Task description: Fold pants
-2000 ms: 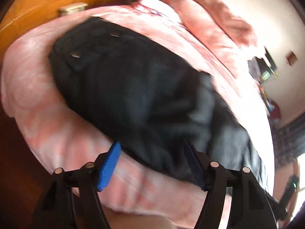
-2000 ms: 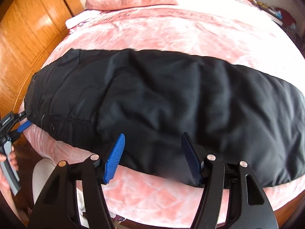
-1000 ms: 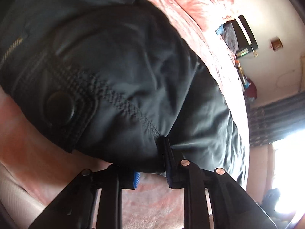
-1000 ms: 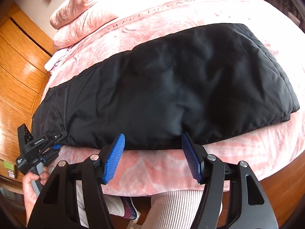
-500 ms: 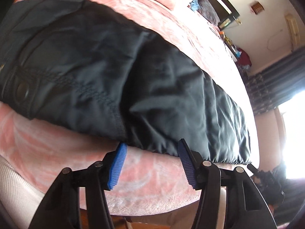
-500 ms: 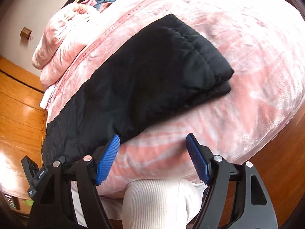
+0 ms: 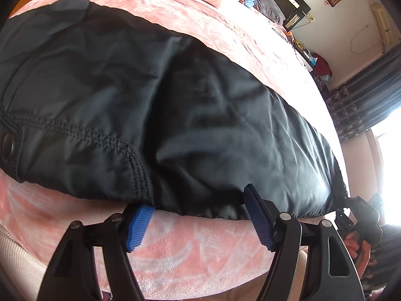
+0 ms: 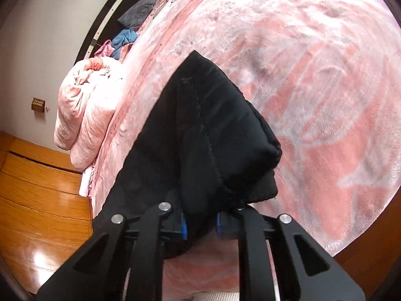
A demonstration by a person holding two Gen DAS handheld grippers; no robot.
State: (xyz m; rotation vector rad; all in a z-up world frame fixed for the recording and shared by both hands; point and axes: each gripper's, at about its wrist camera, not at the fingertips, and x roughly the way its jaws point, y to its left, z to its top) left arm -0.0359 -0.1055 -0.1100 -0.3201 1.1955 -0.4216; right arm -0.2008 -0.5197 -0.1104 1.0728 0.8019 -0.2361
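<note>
The black padded pants (image 7: 155,105) lie lengthwise along the near edge of the pink bed (image 7: 190,248). Only the left wrist view shows their waist end, with its snap button (image 7: 7,143) and stitched seam, and the person's hand (image 7: 357,247) at the far hem holding the other tool. There the left gripper (image 7: 200,222) sits at the pants' near edge with its jaws wide, their blue pads just touching the fabric's underside without pinching it. Only the right wrist view shows the hem end (image 8: 225,135) close up, the rolled pink quilt (image 8: 82,110) beyond the pants, and the wooden wardrobe (image 8: 37,190). In it the right gripper (image 8: 200,225) has its jaws narrow, clamped on the hem's corner. A second ago the left jaws were pinched on the waist and have just been opening, while the right jaws stood wide off the pants' edge and have just been closing on the cloth.
</note>
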